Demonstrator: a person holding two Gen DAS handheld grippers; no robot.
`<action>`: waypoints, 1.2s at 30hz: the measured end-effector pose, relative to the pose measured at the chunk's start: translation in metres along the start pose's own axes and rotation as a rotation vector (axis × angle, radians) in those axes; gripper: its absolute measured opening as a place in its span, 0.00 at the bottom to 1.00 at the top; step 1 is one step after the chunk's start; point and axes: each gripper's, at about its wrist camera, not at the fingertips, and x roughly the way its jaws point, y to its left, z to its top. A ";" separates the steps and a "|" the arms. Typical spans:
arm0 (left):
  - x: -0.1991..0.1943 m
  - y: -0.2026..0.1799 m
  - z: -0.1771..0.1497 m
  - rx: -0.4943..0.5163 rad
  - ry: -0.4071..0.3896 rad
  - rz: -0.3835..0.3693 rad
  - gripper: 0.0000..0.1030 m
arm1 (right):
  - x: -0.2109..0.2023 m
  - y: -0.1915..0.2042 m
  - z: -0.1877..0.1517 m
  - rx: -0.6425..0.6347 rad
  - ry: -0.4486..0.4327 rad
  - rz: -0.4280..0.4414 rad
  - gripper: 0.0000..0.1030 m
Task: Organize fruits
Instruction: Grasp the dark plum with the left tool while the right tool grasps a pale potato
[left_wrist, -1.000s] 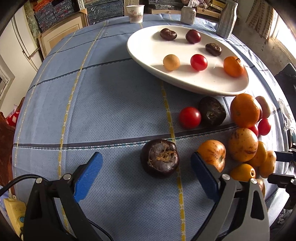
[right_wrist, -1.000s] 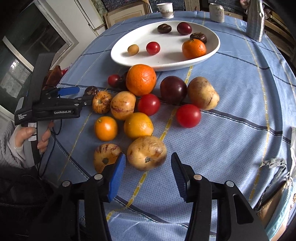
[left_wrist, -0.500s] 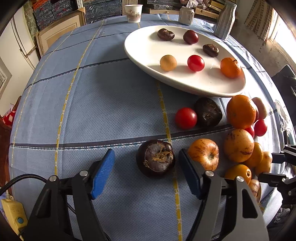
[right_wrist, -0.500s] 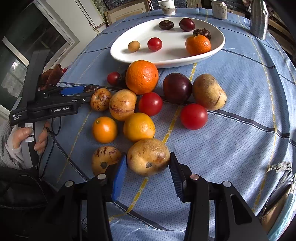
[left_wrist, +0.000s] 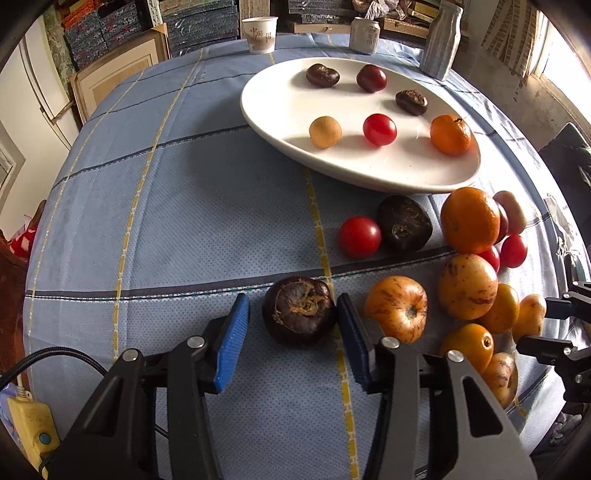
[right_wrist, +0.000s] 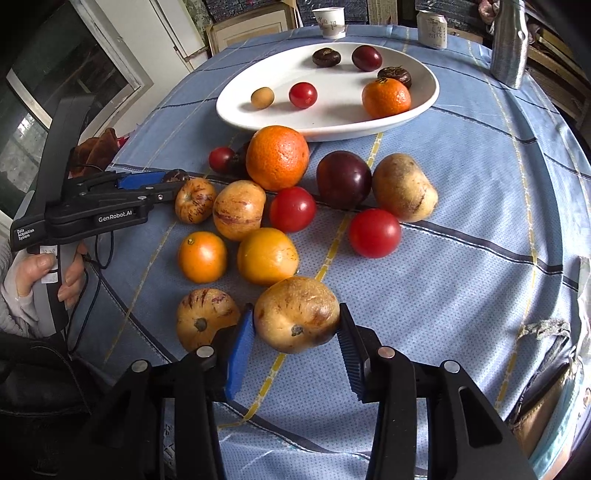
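A dark brown wrinkled fruit (left_wrist: 299, 312) lies on the blue tablecloth between the jaws of my left gripper (left_wrist: 291, 301), which are closing. The right pad touches the fruit, and a small gap shows at the left pad. My right gripper (right_wrist: 296, 310) is shut on a tan speckled fruit (right_wrist: 295, 317) at the near end of the fruit pile, with both pads against its sides. The white oval plate (left_wrist: 280, 110) at the back holds several fruits: dark ones, a red tomato (left_wrist: 379, 129), a small tan fruit and a mandarin (left_wrist: 450, 134).
Oranges, tomatoes, a plum and speckled yellow fruits lie loose on the cloth in front of the plate (right_wrist: 332, 114). A paper cup (left_wrist: 259, 35), a can (left_wrist: 364, 35) and a grey bottle (left_wrist: 441, 48) stand at the far edge. A person's hand (right_wrist: 44, 273) holds the left gripper's handle.
The left jaws have narrowed from wide open to close around the dark fruit. The right jaws have closed from a small gap onto the tan fruit. Neither hand has shifted.
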 end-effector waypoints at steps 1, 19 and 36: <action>-0.002 -0.001 0.000 0.004 -0.005 0.002 0.43 | -0.002 0.000 -0.001 0.006 -0.007 -0.004 0.43; -0.039 0.026 0.014 0.085 -0.031 -0.200 0.44 | -0.044 -0.005 -0.014 0.265 -0.169 -0.113 0.43; 0.005 0.014 0.014 -0.014 0.044 -0.134 0.39 | -0.036 -0.039 0.039 0.191 -0.167 -0.059 0.43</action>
